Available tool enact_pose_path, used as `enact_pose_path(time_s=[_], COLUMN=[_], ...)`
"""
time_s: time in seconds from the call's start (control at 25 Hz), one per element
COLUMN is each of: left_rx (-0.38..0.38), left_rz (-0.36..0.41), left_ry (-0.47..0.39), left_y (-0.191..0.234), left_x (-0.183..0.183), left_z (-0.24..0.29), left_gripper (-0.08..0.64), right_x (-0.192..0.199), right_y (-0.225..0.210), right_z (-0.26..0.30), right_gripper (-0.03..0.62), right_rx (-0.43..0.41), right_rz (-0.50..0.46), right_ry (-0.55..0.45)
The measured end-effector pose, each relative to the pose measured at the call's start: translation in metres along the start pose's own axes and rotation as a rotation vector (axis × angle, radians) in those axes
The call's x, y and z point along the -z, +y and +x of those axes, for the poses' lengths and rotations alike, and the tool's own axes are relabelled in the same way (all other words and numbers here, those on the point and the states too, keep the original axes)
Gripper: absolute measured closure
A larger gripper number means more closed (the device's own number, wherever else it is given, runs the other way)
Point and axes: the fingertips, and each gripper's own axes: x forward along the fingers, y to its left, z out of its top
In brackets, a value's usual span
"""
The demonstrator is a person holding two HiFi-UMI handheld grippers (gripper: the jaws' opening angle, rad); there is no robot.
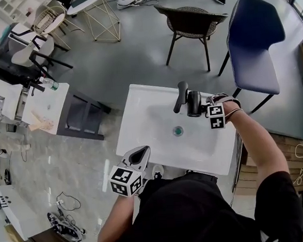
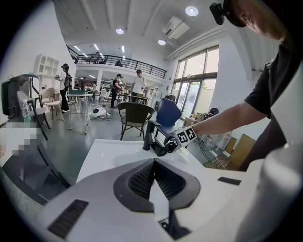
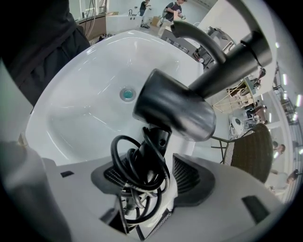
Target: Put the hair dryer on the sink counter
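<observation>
The dark grey hair dryer [image 1: 194, 103] lies at the back right of the white sink counter [image 1: 137, 121], right beside the black faucet [image 1: 180, 95]. My right gripper [image 1: 202, 107] is at the dryer's handle end. In the right gripper view the barrel [image 3: 175, 106] points toward the basin. The handle and its coiled black cord [image 3: 137, 165] sit between the jaws of the right gripper [image 3: 156, 172], with a gap showing beside the right pad, so the gripper is open. My left gripper [image 1: 139, 156] hovers by the sink's front left corner. That left gripper [image 2: 152, 163] is shut and empty.
The basin's green drain [image 1: 178, 131] lies in front of the faucet. A blue chair [image 1: 254, 38] and a wicker chair [image 1: 191, 19] stand behind the sink. A dark stand [image 1: 81, 117] and a white table [image 1: 46, 102] are to the left. Cables lie on the floor at the right [image 1: 299, 164].
</observation>
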Motion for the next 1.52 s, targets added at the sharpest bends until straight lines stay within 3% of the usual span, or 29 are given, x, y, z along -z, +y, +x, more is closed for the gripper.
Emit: enact_pose_path(time_s=[0.48, 1.28, 1.4, 1.52], left_rx=[0.054, 0.205, 0.231, 0.256], left_rz=[0.021, 0.090, 0.104, 0.121], left_ry=[-0.001, -0.006, -0.007, -0.004], left_y=[-0.002, 0.015, 0.020, 0.024], left_x=[-0.004, -0.003, -0.003, -0.002], left_z=[0.008, -0.003, -0.007, -0.011], left_gripper=[0.560, 0.560, 0.560, 0.560], right_x=[0.011, -0.004, -0.013, -0.024], right_y=[0.002, 0.014, 0.014, 0.013], right_z=[-0.020, -0.073, -0.081, -0.093], right_gripper=[0.337, 0.337, 0.337, 0.337], right_rx=[0.049, 0.148, 0.178, 0.220], right_rz=[0.020, 0.157, 0.203, 0.308], right_ry=[0.028, 0.100, 0.101, 0.077])
